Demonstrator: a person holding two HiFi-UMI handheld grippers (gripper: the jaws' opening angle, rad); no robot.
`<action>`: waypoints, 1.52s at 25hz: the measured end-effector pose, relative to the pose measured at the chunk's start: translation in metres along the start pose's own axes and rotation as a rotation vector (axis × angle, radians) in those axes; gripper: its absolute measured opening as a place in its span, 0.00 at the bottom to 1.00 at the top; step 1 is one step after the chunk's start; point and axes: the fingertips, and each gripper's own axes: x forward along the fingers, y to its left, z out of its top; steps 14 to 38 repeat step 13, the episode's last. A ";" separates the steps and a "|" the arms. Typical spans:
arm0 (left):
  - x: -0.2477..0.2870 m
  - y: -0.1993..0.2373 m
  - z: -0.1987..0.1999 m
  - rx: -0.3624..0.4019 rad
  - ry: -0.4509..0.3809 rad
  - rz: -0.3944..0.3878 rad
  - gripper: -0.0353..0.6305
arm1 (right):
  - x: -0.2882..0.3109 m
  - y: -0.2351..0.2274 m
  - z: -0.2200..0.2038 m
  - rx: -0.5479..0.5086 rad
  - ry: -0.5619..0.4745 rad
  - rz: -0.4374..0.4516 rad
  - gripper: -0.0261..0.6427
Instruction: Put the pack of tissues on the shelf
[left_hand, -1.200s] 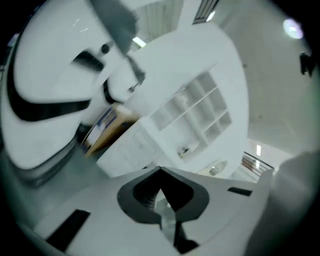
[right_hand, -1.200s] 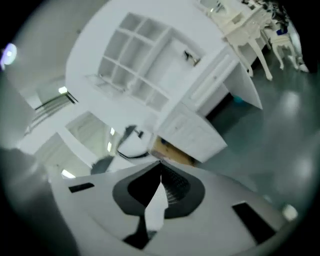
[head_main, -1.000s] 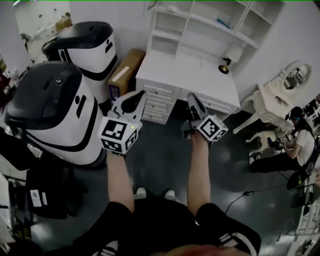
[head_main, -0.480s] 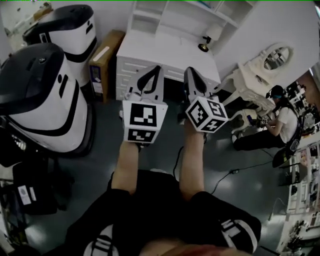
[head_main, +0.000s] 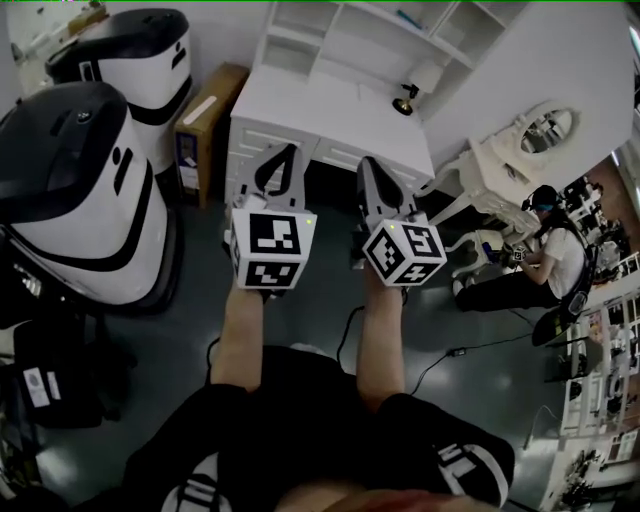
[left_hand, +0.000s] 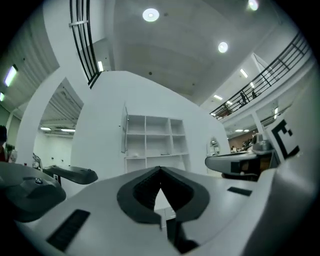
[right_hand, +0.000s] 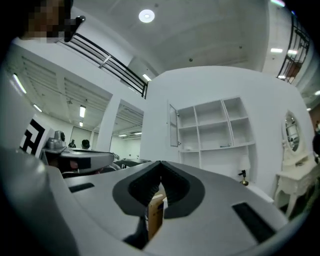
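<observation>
Two big white-and-black machines (head_main: 80, 190) fill the floor on the person's left. Next in size is the white desk (head_main: 320, 110) against the wall, with the open shelf (head_main: 340, 30) rising from its back edge. A brown carton (head_main: 205, 130) stands on the floor between the machines and the desk. Off to the right are a white vanity with an oval mirror (head_main: 520, 150) and a seated person (head_main: 545, 260).

Both arms are held out side by side, pointing at the desk. The left gripper (head_main: 282, 152) has its jaws closed tip to tip, with nothing between them. The right gripper (head_main: 365, 162) is closed the same way. A sliver of brown shows through the gap below its tips, and it looks to be the carton beyond, not something gripped.

The tabletop carries only a small lamp (head_main: 406, 100) at its right end. I cannot pick out the pack of tissues anywhere. A thin bluish thing (head_main: 405, 17) lies in one shelf bay, too small to name.

The shelf sits straight ahead of and above both jaws, about equally near to each. I'd judge neither hand has anything to place yet.
</observation>
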 end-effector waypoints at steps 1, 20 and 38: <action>-0.004 0.003 0.001 0.016 -0.004 0.016 0.07 | -0.002 0.006 0.002 -0.025 -0.004 0.006 0.07; -0.035 0.049 0.001 0.054 0.005 0.105 0.07 | 0.006 0.010 -0.009 0.013 0.073 -0.016 0.07; -0.035 0.049 0.001 0.054 0.005 0.105 0.07 | 0.006 0.010 -0.009 0.013 0.073 -0.016 0.07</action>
